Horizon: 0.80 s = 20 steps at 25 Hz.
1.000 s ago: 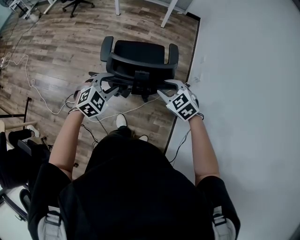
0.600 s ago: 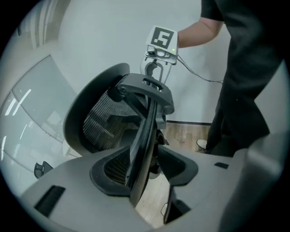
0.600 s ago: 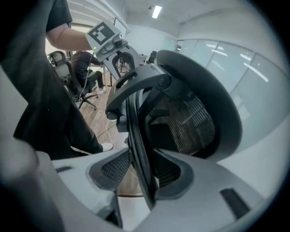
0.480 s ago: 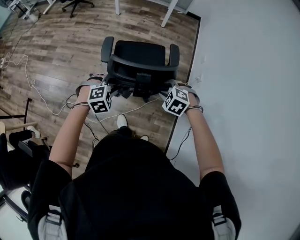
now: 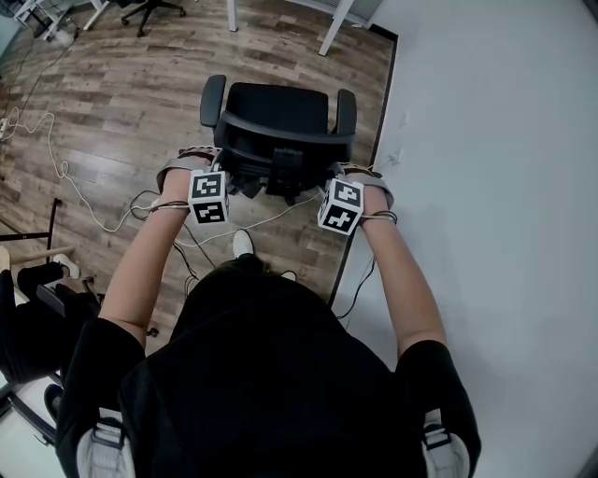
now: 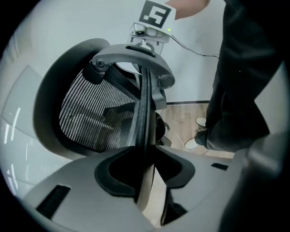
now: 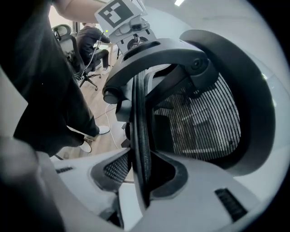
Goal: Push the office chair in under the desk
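Starting from the biggest surfaces, the wooden floor (image 5: 112, 112) fills the upper left of the head view and a white wall (image 5: 495, 187) fills the right. Only two white desk legs (image 5: 338, 26) show, at the top edge. The office chair (image 5: 280, 105) stands at upper centre, well short of those legs, with its seat facing them and its back towards the person.

It probably rolls readily on this hard floor and carries some weight. It may also swivel or veer if pushed from one side only, and loose cables (image 5: 65, 168) lie off to the left. The mesh panel (image 6: 95, 113) looks soft and would give under pressure, so it is a poor place to push. The backrest rim (image 6: 144, 104) looks stiff and narrow enough to pinch, which makes it the sensible hold, one side each so the push stays straight.

Both tools sit there. The left gripper (image 5: 222, 164) is at the backrest's left edge and the right gripper (image 5: 334, 170) is at its right edge. Each gripper view shows the rim running edge-on between the jaws. Both pairs have just been closing and now look nipped against the rim at a middling width.
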Each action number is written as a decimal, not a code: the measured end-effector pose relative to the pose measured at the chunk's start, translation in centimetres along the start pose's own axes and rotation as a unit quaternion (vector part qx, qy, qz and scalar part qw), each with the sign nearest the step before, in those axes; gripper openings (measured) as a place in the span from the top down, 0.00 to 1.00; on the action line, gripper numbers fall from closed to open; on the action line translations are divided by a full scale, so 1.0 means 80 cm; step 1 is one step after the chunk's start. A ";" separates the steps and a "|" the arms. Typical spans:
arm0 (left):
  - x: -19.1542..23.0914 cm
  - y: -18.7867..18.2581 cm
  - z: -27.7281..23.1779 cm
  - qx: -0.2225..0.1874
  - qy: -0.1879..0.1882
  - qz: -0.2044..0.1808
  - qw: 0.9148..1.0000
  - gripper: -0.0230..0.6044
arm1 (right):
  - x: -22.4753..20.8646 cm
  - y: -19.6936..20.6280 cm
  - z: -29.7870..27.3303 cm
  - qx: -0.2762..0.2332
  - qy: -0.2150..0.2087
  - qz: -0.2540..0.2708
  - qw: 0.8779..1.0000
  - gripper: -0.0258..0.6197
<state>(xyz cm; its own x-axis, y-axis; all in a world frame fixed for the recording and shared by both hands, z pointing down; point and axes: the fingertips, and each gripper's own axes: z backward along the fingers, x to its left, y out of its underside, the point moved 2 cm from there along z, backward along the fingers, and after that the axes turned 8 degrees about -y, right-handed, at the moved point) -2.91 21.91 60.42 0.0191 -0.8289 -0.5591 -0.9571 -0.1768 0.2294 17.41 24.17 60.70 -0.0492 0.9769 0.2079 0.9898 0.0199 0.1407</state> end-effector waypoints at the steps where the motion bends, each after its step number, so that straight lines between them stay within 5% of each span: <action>1: 0.000 0.001 -0.001 0.000 0.000 0.000 1.000 0.76 | -0.001 -0.001 -0.001 0.001 0.000 -0.001 1.000 0.77; 20: 0.050 0.031 -0.034 -0.011 0.012 -0.009 1.000 0.76 | -0.044 -0.021 -0.017 -0.003 0.060 -0.016 0.998 0.77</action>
<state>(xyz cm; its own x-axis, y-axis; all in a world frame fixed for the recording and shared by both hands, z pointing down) -4.44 16.71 60.92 0.0440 -0.8380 -0.5440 -0.9502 -0.2033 0.2363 15.78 20.43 61.03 -0.0964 0.9435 0.3170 0.9866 0.0485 0.1557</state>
